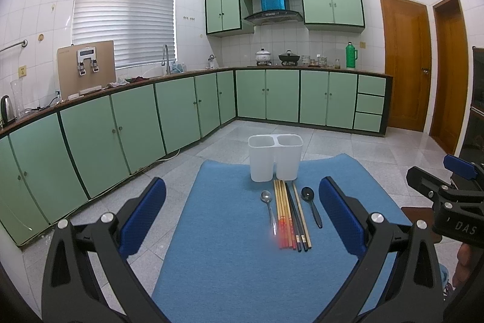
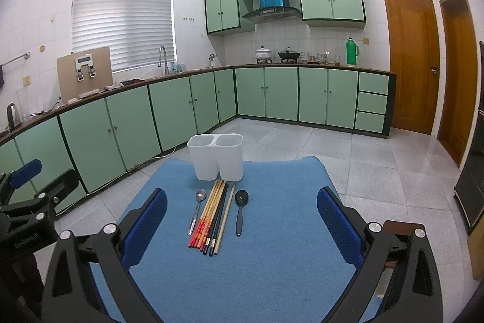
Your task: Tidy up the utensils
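Note:
A white two-compartment utensil holder (image 1: 275, 157) (image 2: 216, 156) stands empty at the far end of a blue mat (image 1: 230, 262) (image 2: 272, 262). In front of it lie a metal spoon (image 1: 269, 209) (image 2: 196, 209), a bundle of chopsticks (image 1: 289, 215) (image 2: 211, 220) and a black spoon (image 1: 311, 205) (image 2: 240, 209), side by side. My left gripper (image 1: 242, 217) is open and empty, above the near part of the mat. My right gripper (image 2: 242, 220) is open and empty too; it also shows in the left wrist view (image 1: 444, 196) at the right edge.
The mat lies on a table over a grey tiled floor (image 1: 348, 141). Green kitchen cabinets (image 1: 181, 108) run along the left and back walls. Wooden doors (image 1: 405, 62) stand at the right. A dark cabinet (image 2: 472, 171) stands at the far right.

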The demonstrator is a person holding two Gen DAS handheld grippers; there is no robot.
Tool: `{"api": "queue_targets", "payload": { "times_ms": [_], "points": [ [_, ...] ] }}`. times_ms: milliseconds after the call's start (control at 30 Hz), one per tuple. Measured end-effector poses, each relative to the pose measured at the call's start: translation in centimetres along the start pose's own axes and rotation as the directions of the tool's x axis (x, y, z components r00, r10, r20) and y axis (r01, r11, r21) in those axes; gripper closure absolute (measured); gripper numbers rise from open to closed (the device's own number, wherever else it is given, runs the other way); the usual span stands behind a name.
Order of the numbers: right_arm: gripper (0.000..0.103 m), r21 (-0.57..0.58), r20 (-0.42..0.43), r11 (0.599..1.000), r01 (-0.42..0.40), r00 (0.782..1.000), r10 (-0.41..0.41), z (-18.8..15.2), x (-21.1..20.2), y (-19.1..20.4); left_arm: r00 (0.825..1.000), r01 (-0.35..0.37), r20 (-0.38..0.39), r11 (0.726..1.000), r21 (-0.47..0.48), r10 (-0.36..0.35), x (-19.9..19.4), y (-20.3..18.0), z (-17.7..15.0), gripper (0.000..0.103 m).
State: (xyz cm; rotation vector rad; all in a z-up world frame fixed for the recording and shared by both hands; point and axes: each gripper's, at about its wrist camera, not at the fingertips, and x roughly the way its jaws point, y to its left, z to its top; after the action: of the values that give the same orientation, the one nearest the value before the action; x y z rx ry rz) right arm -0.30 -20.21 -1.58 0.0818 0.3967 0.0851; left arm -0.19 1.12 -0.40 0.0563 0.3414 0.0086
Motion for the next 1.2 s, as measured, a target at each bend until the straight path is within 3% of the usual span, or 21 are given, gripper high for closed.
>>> {"api": "queue_targets", "payload": {
  "times_ms": [400, 733, 900, 1200],
  "points": [
    [0.006, 0.005, -0.022, 1.0, 0.015, 1.0, -0.014, 0.0, 2.6, -0.8, 1.0, -0.014, -0.027, 1.0, 0.013, 0.014, 2.2, 0.0, 0.0, 0.005],
    [0.006, -0.016, -0.113, 0.998, 0.054, 0.992, -0.055, -0.5, 11.5, -1.8, 0.992, -0.061, -0.109, 0.997, 0.046, 0.066, 10.1, 0.3, -0.6, 0.005],
    [0.006, -0.004, -0.21, 0.999, 0.032, 0.977, -0.032, -1.4, 17.8, -2.4, 0.976, -0.084, -0.196, 0.995, 0.057, 0.094, 15.8, 1.1, -1.9, 0.005],
    [0.009, 0.038, -0.373, 0.999, 0.016, 0.928, 0.0, -3.4, 28.1, -2.7, 0.931, -0.109, -0.345, 0.993, 0.043, 0.117, 23.8, 2.6, -5.0, 0.005]
  ]
}}
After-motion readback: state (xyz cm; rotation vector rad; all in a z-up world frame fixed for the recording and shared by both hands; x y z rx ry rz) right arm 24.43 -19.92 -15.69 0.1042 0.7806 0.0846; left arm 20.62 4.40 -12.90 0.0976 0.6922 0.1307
